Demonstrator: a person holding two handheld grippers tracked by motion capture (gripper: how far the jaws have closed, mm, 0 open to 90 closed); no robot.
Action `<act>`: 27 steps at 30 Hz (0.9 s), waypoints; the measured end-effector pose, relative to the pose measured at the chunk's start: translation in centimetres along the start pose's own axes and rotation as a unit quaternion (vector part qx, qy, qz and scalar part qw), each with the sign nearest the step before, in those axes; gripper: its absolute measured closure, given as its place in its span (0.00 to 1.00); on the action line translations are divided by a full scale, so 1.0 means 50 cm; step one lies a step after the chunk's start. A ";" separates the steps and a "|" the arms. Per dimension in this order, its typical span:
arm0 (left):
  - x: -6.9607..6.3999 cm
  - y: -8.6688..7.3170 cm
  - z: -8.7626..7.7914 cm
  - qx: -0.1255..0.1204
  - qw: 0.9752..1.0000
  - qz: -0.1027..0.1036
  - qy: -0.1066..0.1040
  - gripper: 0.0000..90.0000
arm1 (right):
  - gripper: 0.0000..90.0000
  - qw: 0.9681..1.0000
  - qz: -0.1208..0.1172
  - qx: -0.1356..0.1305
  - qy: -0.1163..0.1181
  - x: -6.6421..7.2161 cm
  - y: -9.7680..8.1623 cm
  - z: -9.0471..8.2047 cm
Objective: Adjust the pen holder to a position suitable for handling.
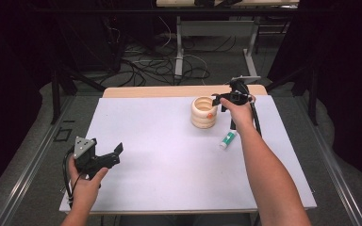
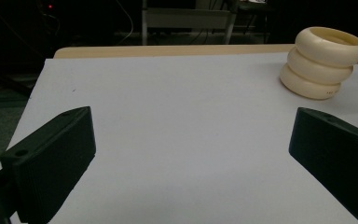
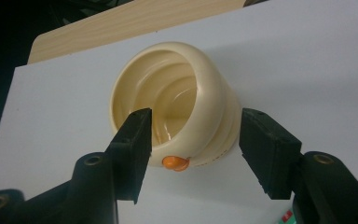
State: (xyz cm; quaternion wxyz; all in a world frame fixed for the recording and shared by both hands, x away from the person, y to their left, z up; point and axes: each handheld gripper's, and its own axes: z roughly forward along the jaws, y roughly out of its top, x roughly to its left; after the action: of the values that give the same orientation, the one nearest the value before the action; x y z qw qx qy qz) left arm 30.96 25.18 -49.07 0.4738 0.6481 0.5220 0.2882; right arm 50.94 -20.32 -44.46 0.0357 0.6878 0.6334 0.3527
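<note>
A cream ribbed cup (image 1: pixel 203 113) with a small orange knob (image 3: pixel 175 162) on its side stands at the back of the white tabletop (image 1: pixel 169 160). My right gripper (image 1: pixel 218 100) hovers at the cup's right rim. In the right gripper view the gripper (image 3: pixel 196 114) straddles the near wall of the cup (image 3: pixel 177 93): one jaw hangs inside the mouth, the other outside, and there is a gap to the wall on both sides. My left gripper (image 1: pixel 117 154) rests open near the front left, nothing between its jaws (image 2: pixel 191 116); the cup (image 2: pixel 324 63) lies far off to its right.
A white and green tube (image 1: pixel 227 139) lies on the table just in front of the right hand. A wooden strip (image 1: pixel 169 91) edges the table's back. Cables and metal frame legs (image 1: pixel 179 56) sit on the floor beyond.
</note>
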 end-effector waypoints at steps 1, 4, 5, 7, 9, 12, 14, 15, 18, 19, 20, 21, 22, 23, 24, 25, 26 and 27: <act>-0.002 -0.001 0.001 -0.002 1.000 -0.003 0.000 0.01 | 0.48 1.000 0.006 -0.003 -0.003 0.000 -0.001 0.005; -0.006 -0.001 0.003 0.003 1.000 0.003 -0.002 0.01 | 0.48 1.000 0.020 -0.006 -0.003 -0.005 -0.005 0.019; -0.007 -0.002 0.004 -0.001 1.000 0.003 -0.002 0.01 | 0.48 1.000 0.023 -0.007 -0.001 -0.009 -0.007 0.024; -0.007 -0.001 0.003 0.002 1.000 0.005 -0.003 0.01 | 0.48 1.000 0.024 -0.007 0.000 -0.011 -0.009 0.029; -0.007 -0.001 0.002 0.002 1.000 0.005 -0.003 0.01 | 0.54 1.000 0.029 0.000 -0.007 -0.013 -0.012 0.041; -0.007 -0.001 0.002 0.001 1.000 0.004 -0.004 0.01 | 0.57 0.999 0.039 -0.004 -0.006 -0.011 -0.013 0.048; -0.006 -0.001 0.002 0.001 1.000 0.003 -0.004 0.01 | 0.58 0.999 0.044 0.000 -0.006 -0.010 -0.012 0.050; -0.006 -0.001 0.002 0.001 1.000 0.003 -0.004 0.01 | 0.58 0.999 0.053 0.001 -0.007 -0.010 -0.011 0.052; -0.004 0.000 0.002 -0.001 1.000 0.001 -0.004 0.01 | 0.58 0.998 0.067 -0.006 0.002 -0.015 -0.012 0.060; -0.004 0.000 0.002 -0.001 1.000 0.001 -0.004 0.01 | 0.58 0.998 0.064 -0.008 0.001 -0.017 -0.013 0.063; -0.004 -0.001 0.002 -0.002 1.000 -0.001 -0.003 0.01 | 0.58 0.998 0.064 -0.008 0.001 -0.017 -0.013 0.063; -0.002 0.000 0.001 -0.002 1.000 -0.002 -0.002 0.01 | 0.57 0.997 0.074 -0.002 0.005 -0.017 -0.013 0.069; -0.001 -0.001 0.001 -0.002 1.000 -0.003 -0.001 0.01 | 0.57 0.997 0.079 0.006 0.007 -0.017 -0.013 0.070; 0.000 -0.001 0.000 0.001 1.000 -0.001 -0.001 0.01 | 0.57 0.996 0.084 0.009 0.008 -0.017 -0.013 0.072; 0.000 -0.001 0.000 0.001 1.000 -0.001 -0.001 0.01 | 0.57 0.996 0.084 0.009 0.008 -0.017 -0.013 0.072; 0.001 -0.001 0.001 -0.001 1.000 -0.005 -0.001 0.01 | 0.59 0.994 0.109 0.010 0.019 -0.019 -0.013 0.079; 0.001 -0.001 0.001 -0.001 1.000 -0.005 -0.001 0.01 | 0.60 0.993 0.115 0.010 0.022 -0.020 -0.013 0.081; 0.002 -0.001 0.000 -0.003 1.000 -0.006 0.001 0.01 | 0.61 0.992 0.121 0.012 0.021 -0.021 -0.013 0.082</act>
State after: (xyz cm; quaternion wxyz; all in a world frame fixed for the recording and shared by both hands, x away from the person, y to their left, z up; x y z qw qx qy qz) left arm 30.98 25.26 -49.14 0.4768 0.6432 0.5257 0.2873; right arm 52.62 -19.49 -48.31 -0.0287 0.7526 0.5499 0.3611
